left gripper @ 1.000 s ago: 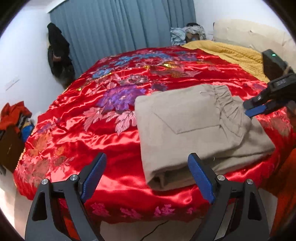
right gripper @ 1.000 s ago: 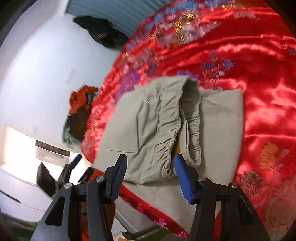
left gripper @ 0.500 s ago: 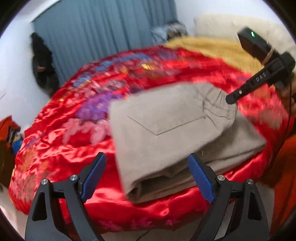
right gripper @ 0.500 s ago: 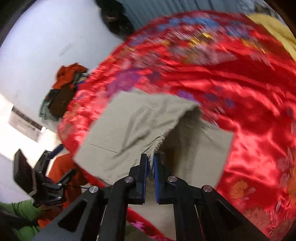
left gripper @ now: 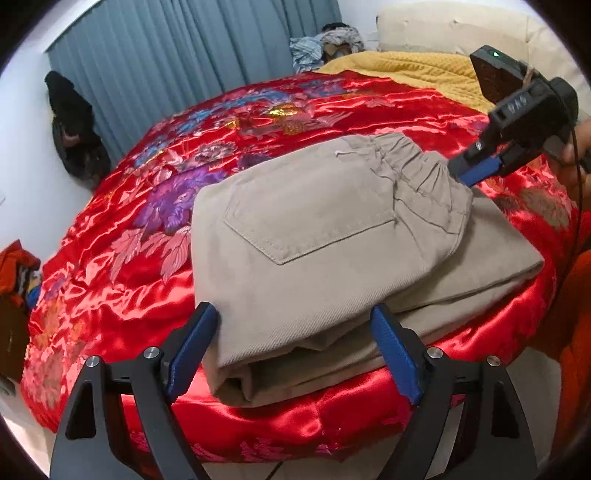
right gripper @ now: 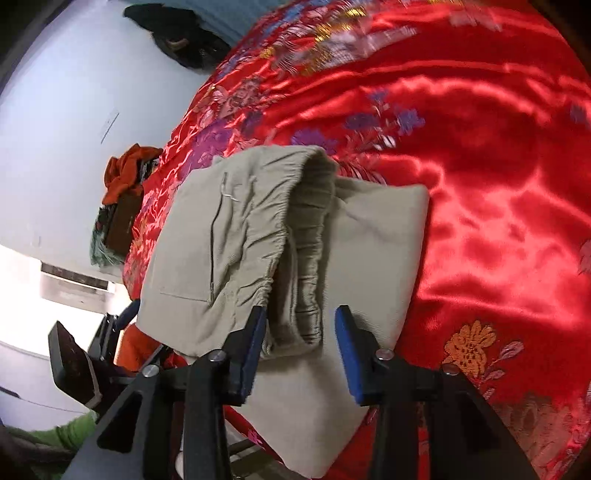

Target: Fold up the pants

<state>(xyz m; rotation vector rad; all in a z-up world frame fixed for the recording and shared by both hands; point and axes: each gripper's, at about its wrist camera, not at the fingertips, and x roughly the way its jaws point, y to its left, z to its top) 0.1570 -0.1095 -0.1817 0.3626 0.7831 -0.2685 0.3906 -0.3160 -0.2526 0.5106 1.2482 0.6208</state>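
The beige pants (left gripper: 325,236) lie folded in layers on the red satin bedspread (left gripper: 155,236), at the bed's near edge, back pocket up. My left gripper (left gripper: 295,350) is open, its blue pads either side of the fold's near edge, holding nothing. My right gripper (right gripper: 299,347) is open just off the elastic waistband (right gripper: 291,236); the waistband edge lies between its pads, not pinched. The right gripper also shows in the left wrist view (left gripper: 476,171), at the waistband's right end.
A yellow blanket (left gripper: 406,66) and a cream headboard (left gripper: 461,33) lie at the bed's far right. Blue curtains (left gripper: 184,66) hang behind. Dark clothes (left gripper: 74,125) hang on the left wall. A pile of orange clothes (right gripper: 125,173) sits beside the bed.
The right gripper was open, shut on the waistband half a second ago and lifted it, and has now opened, leaving it on the stack. The left gripper moved closer to the fold, staying open.
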